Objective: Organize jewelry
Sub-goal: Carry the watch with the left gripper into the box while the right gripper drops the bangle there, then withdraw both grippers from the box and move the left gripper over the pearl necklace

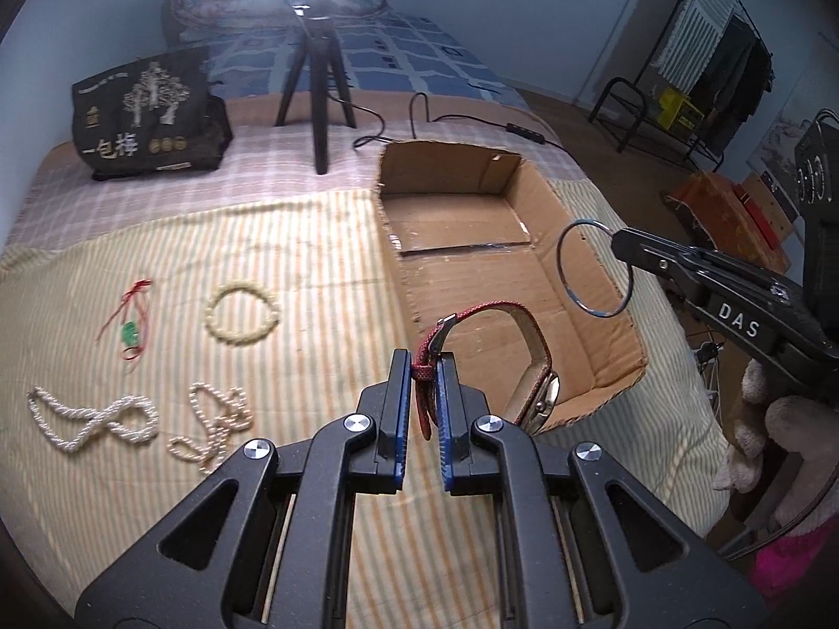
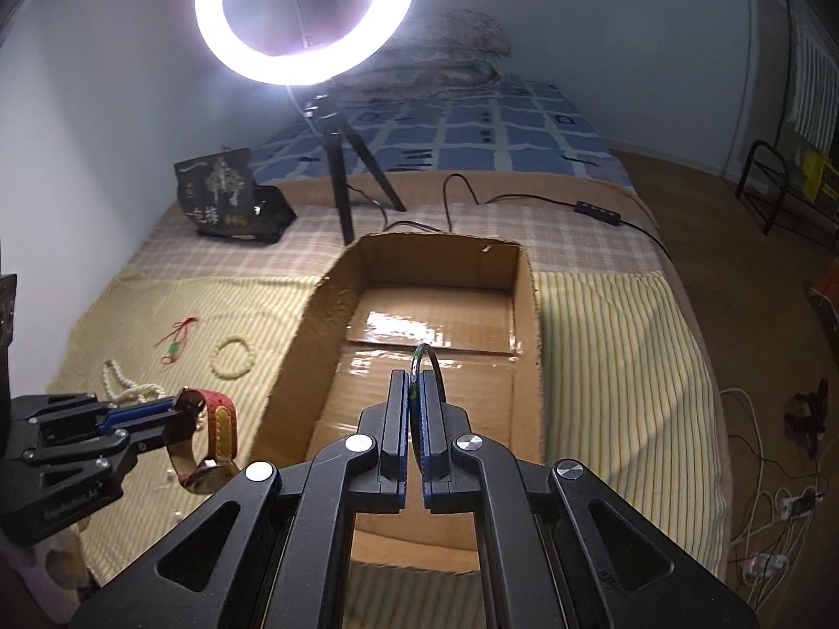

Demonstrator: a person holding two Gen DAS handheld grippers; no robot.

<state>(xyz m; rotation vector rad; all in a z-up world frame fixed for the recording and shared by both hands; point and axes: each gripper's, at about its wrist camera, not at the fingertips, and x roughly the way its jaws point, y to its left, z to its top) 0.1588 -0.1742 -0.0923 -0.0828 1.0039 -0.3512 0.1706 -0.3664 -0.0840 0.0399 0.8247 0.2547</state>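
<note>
My left gripper is shut on the red strap of a wristwatch, which hangs over the near left edge of the open cardboard box. The watch and left gripper also show at the left of the right wrist view. My right gripper is shut on a thin metal bangle above the cardboard box. In the left wrist view the bangle hangs from the right gripper over the box's right wall. The box floor holds nothing.
On the striped cloth left of the box lie a red-string jade pendant, a cream bead bracelet and two pearl necklaces. A dark bag and ring-light tripod stand behind. Floor clutter lies right.
</note>
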